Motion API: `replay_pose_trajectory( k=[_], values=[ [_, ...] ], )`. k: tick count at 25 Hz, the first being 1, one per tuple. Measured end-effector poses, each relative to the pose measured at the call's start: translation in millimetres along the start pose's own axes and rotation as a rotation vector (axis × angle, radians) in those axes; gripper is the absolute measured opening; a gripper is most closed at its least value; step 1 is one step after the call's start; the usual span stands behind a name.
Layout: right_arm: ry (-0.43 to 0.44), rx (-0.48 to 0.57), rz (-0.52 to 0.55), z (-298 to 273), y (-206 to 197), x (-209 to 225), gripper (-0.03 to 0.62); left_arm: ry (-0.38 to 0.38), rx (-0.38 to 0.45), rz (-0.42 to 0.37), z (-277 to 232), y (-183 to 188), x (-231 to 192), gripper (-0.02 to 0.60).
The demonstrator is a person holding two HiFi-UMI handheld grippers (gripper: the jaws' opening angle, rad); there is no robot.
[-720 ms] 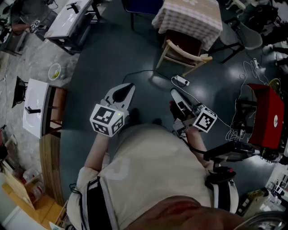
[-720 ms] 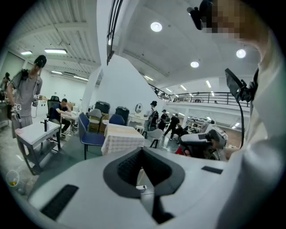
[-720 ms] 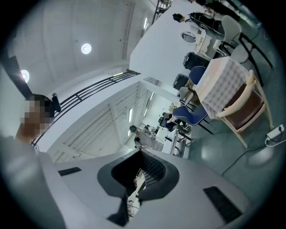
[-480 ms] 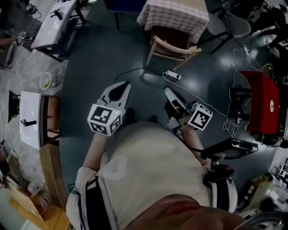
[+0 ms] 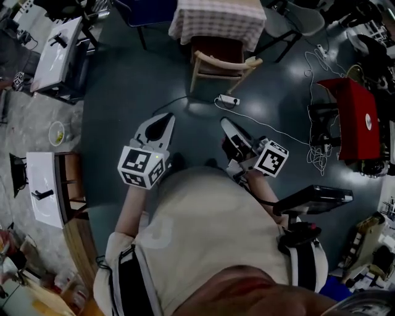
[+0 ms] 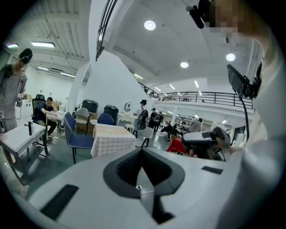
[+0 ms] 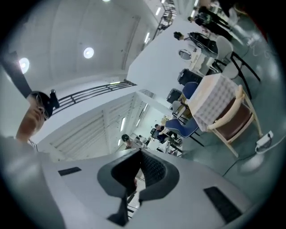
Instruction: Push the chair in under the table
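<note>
Both sitting shut, empty: left gripper (image 5: 162, 121), right gripper (image 5: 228, 125); chair (image 5: 217, 48) probably handling light, rigid, so aiming for backrest rail (image 5: 227, 63).

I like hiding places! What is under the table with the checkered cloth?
The wooden chair stands at the table, its seat front at the cloth's edge. The hanging checkered cloth covers the rest, so nothing further under it can be seen.

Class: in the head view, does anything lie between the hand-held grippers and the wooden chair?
Yes. A white power strip lies on the floor short of the chair, ahead of the right hand-held gripper. Nothing visible stands between chair and table.
</note>
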State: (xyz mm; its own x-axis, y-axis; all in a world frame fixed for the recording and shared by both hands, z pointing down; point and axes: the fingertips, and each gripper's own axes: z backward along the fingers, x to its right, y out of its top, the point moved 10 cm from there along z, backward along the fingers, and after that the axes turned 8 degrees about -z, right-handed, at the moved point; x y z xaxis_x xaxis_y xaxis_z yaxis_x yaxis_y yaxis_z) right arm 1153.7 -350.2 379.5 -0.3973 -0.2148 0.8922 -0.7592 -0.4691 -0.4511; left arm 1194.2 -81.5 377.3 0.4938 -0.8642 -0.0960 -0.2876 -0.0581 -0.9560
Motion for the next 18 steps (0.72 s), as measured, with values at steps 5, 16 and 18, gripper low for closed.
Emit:
replay_pose_trajectory(
  k=[5,16,18],
  values=[
    [-0.033,-0.04,0.169,-24,-12,-13,0.011,-0.042,0.011,-0.044,9,2,-18,0.006],
    [0.164,-0.443,0.305,-72,-58,-53,0.011,-0.402,0.151,0.14,-2,37,-16,0.006],
    [0.201,-0.534,0.278,-70,-62,-54,0.011,-0.49,0.16,0.181,-4,42,-4,0.006]
  ],
)
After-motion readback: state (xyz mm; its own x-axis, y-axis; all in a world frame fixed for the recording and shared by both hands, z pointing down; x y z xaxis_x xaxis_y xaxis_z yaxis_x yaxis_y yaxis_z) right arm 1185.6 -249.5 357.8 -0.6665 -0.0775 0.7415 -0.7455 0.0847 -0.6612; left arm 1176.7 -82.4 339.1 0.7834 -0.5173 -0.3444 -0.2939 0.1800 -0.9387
